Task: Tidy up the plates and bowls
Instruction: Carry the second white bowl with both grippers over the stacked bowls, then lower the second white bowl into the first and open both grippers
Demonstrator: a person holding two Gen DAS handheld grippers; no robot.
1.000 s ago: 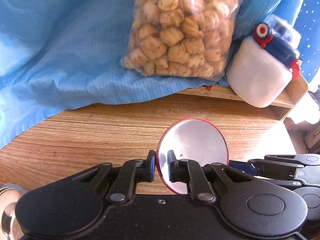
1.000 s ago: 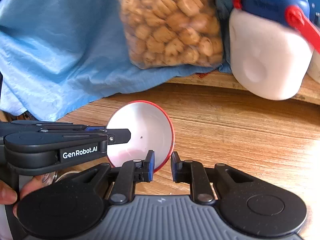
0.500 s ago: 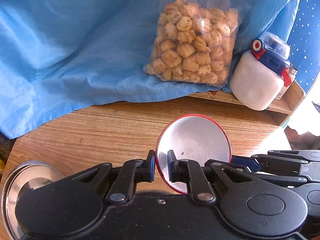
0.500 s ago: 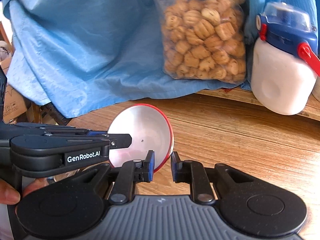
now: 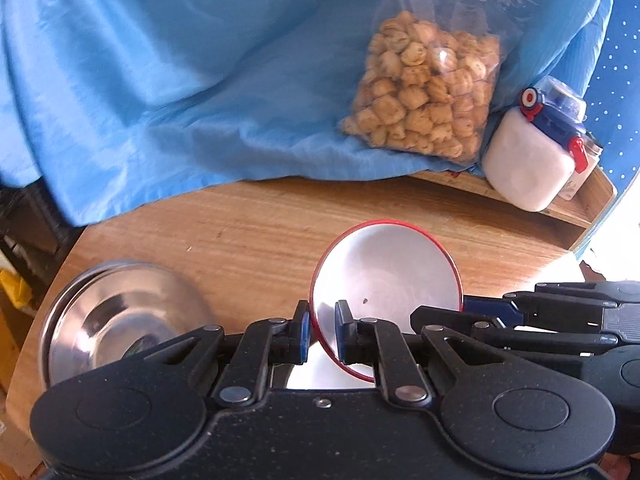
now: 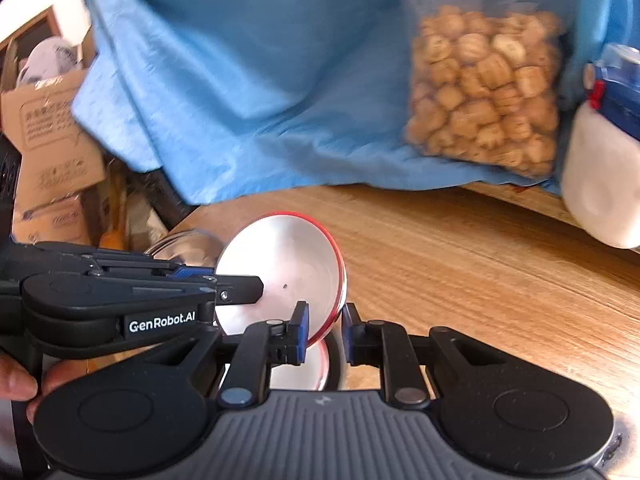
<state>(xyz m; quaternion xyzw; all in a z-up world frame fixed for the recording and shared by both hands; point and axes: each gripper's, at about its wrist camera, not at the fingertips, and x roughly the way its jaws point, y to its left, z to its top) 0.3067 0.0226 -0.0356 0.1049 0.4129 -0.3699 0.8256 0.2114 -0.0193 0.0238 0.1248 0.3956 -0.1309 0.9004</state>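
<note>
Blue cloth (image 5: 168, 92) hangs over the whole far side of the scene and spills onto the back edge of the wooden table (image 5: 248, 232), closing that side off. The table's bare top runs open between the cloth and the grippers. Its left edge curves away near the steel plate, and past it the right wrist view shows cardboard boxes (image 6: 52, 136) and clutter below. On the right a raised wooden ledge borders the tabletop.

A clear bag of biscuits (image 5: 424, 100) leans against the cloth at the back right. Just beside it, on the ledge, stands a white jar (image 5: 528, 160) with a blue lid and red clasp. A steel plate (image 5: 116, 316) sits at the table's near left edge, partly hidden behind the left gripper's body.

Both grippers hold one bowl (image 5: 388, 280), white inside with a red rim, tilted up on edge over the open middle of the table. The left gripper (image 5: 322, 330) pinches the bowl's rim on its left side, one pad inside and one outside. The right gripper (image 6: 325, 330) pinches the rim on the opposite side, its jaws narrowly parted around the bowl's wall. A hand (image 6: 24, 384) shows at the left edge of the right wrist view, gripping the left tool's handle.
</note>
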